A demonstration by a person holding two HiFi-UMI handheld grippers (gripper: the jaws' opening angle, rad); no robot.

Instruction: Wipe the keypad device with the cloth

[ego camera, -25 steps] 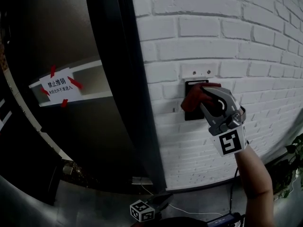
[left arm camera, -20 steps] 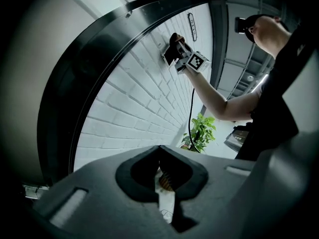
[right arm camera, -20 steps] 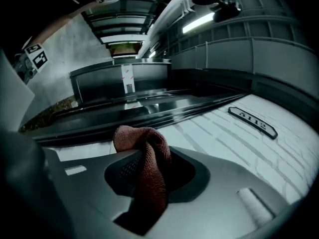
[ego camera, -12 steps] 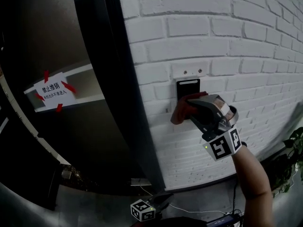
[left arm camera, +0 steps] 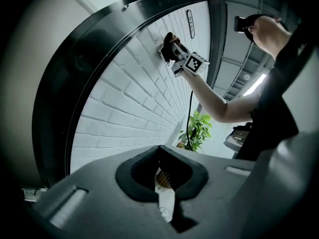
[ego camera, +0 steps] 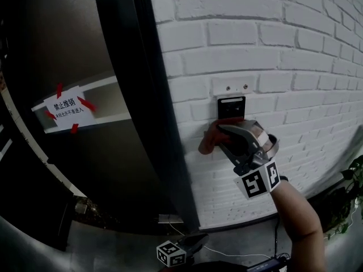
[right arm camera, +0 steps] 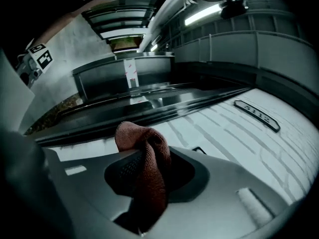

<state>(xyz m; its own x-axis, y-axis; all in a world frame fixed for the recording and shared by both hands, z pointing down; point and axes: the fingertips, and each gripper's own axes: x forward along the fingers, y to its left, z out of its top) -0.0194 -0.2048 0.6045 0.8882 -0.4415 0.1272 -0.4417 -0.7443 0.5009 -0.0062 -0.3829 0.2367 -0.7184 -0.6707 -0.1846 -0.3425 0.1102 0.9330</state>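
Note:
The black keypad device hangs on the white brick wall under a small white plate. Just below and left of it my right gripper is shut on a red-brown cloth, which presses on the bricks by the keypad's lower edge. In the right gripper view the cloth bunches between the jaws of the right gripper. My left gripper hangs low near the floor; its jaws are shut with nothing in them. From there the right gripper and cloth show against the wall.
A dark door frame runs down left of the bricks. Beyond it a glass door carries a paper notice held by red tape. A potted plant stands at the lower right, and a thin cable lies on the floor.
The right gripper has slid the cloth down and to the left, off the keypad's face, so most of the keypad now shows. The left gripper stays low.

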